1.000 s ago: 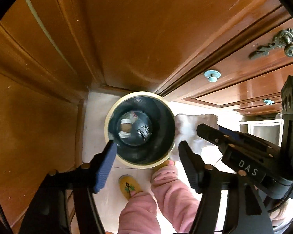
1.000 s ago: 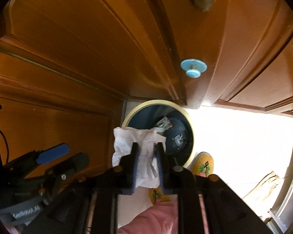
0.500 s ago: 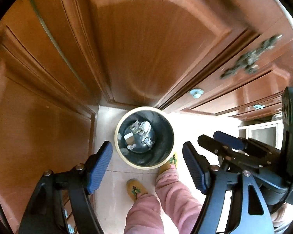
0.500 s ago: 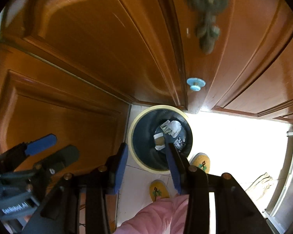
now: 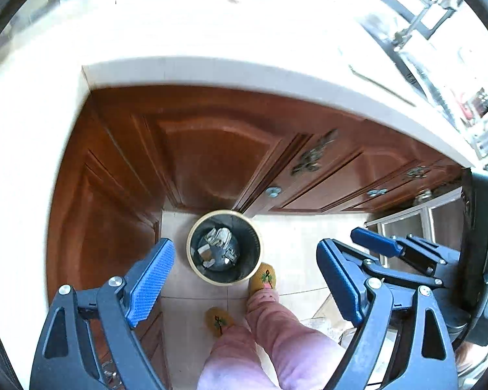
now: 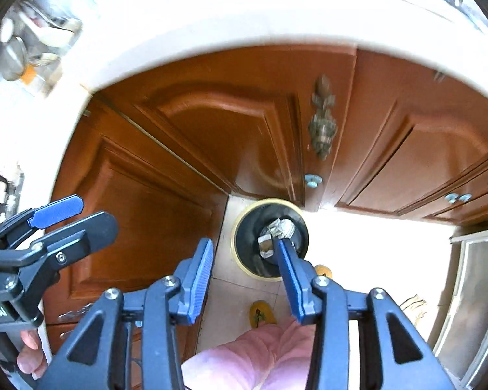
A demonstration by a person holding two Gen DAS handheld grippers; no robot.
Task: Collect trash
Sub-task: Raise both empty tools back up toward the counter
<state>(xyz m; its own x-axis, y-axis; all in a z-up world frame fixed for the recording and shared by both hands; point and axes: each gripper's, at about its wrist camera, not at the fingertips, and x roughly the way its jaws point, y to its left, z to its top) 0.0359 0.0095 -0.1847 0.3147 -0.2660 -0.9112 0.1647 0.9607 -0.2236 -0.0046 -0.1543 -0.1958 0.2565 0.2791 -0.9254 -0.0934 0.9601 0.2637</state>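
A dark waste bin (image 5: 247, 237) with a cream rim stands on the floor in the corner of the cabinets, far below both grippers. Crumpled white paper (image 5: 218, 235) and other scraps lie at its bottom. My left gripper (image 5: 245, 245) hangs high over the bin. Its jaws are opening wide and nothing is between them. My right gripper (image 6: 244, 243) also points down at the bin (image 6: 253, 260) and the paper (image 6: 281, 227). Its jaws are opening and hold nothing. Each gripper shows in the other's view: the right (image 5: 374, 243), the left (image 6: 65, 214).
Brown wooden cabinet doors (image 5: 218, 149) with metal handles rise behind the bin, under a white countertop (image 5: 211, 71). Jars and kitchen things stand on the counter (image 6: 32, 45). The person's pink trouser legs (image 5: 270, 334) and yellow slippers (image 5: 265, 278) are beside the bin. A steel appliance (image 6: 471, 292) stands at right.
The right gripper let go of the white crumpled paper, which now lies in the bin. Both grippers rose far above the bin, bringing the countertop into view, and their jaws spread wider.
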